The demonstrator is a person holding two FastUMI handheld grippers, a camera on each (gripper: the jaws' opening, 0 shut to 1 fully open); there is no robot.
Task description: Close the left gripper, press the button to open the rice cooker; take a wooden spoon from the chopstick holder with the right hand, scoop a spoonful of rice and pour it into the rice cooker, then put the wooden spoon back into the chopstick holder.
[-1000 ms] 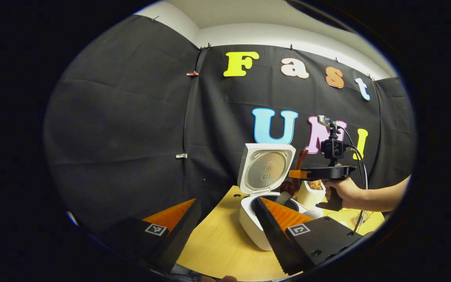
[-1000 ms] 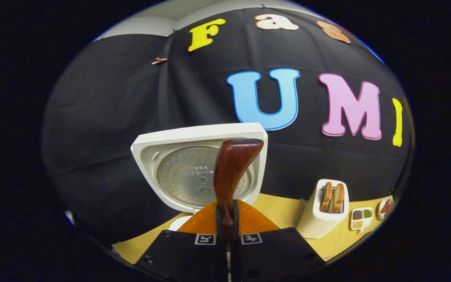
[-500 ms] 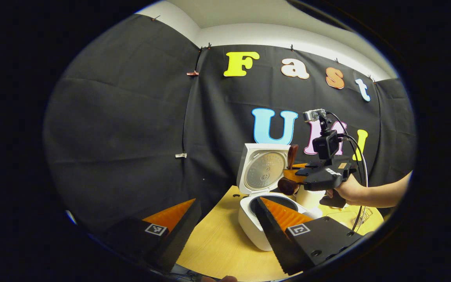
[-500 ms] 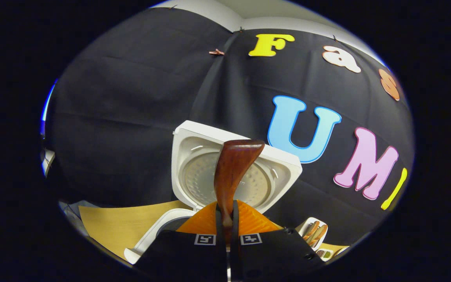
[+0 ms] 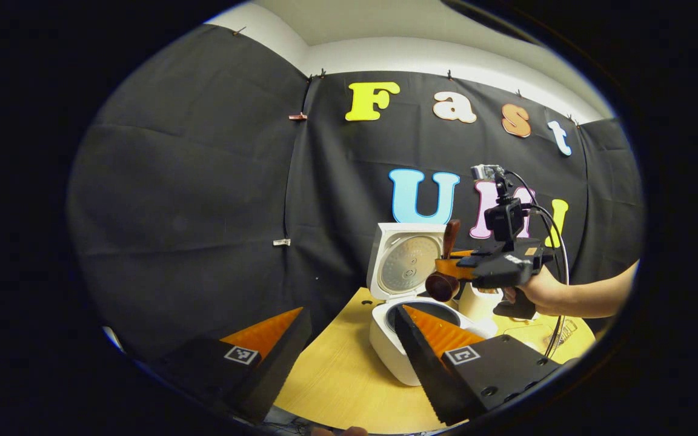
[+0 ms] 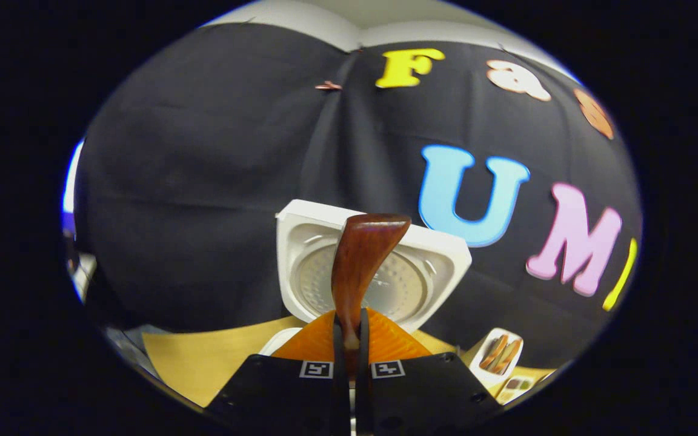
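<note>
Wooden spoon (image 6: 358,266) clamped in right gripper (image 6: 349,339), above open rice cooker (image 5: 406,315); left gripper (image 5: 349,339) apart.

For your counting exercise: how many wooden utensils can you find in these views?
3: the wooden spoon clamped in the right tool, and two utensils standing in the chopstick holder. More may be hidden inside.

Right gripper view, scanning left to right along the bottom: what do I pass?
Table → rice cooker lid → wooden spoon, held in the right gripper → chopstick holder.
</note>
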